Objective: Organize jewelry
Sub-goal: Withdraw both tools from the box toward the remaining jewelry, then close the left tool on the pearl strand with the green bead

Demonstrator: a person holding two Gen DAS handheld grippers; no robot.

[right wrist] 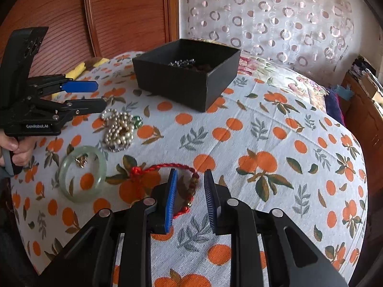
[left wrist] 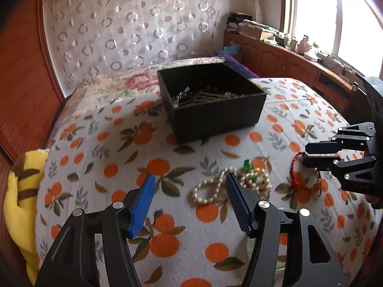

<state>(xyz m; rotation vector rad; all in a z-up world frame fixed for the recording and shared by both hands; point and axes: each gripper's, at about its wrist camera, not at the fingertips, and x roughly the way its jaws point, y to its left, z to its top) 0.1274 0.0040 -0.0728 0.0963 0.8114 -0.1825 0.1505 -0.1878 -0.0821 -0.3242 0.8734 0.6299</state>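
Observation:
A black open box (left wrist: 215, 110) (right wrist: 186, 76) stands on the orange-print cloth with chains and pearls inside. A heap of pearl strands (left wrist: 229, 186) (right wrist: 119, 129) with a green bead lies in front of it. My left gripper (left wrist: 189, 181) (right wrist: 100, 95) is open, its right pad beside the pearls. A red braided bracelet (left wrist: 304, 174) (right wrist: 167, 167) with brown beads lies under my right gripper (right wrist: 190, 179) (left wrist: 305, 154), which is open with its jaws on either side of the beaded part. A pale green bangle (right wrist: 82, 174) lies to the left with a small gold piece inside it.
The cloth covers a bed (left wrist: 119, 143) that falls away at its edges. A yellow plush (left wrist: 21, 191) lies at the left edge. A wooden wardrobe (right wrist: 119, 12) stands behind, and a cluttered wooden cabinet (left wrist: 287, 55) runs under the window.

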